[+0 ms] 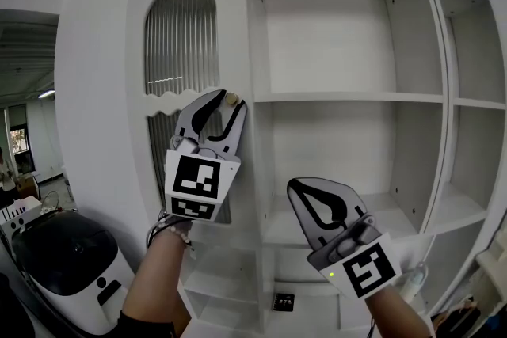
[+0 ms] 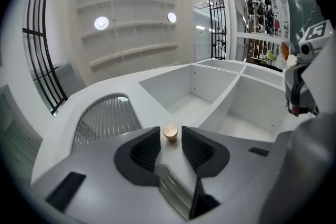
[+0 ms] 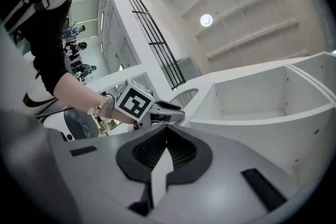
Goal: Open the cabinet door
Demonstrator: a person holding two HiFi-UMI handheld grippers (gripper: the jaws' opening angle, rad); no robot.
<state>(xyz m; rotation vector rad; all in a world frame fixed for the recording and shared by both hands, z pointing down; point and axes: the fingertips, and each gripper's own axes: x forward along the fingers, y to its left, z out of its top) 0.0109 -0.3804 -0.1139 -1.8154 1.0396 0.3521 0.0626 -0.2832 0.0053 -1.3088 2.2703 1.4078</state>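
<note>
The white cabinet door (image 1: 158,75), with an arched ribbed-glass panel (image 1: 181,36), stands swung out at the left of the open shelves. Its small round tan knob (image 1: 232,99) sits near the door's right edge. My left gripper (image 1: 223,102) is raised to it and open. In the left gripper view the knob (image 2: 169,134) lies between the dark pads (image 2: 144,150) with a thin gap on each side. My right gripper (image 1: 319,200) hangs lower, in front of the shelves, shut with nothing in it (image 3: 167,129). In the right gripper view the left gripper (image 3: 170,112) shows at the door's edge.
Bare white shelf compartments (image 1: 333,51) fill the cabinet to the right of the door. A small black item (image 1: 283,301) lies on a low shelf. A black-and-white rounded machine (image 1: 67,265) stands on the floor at lower left.
</note>
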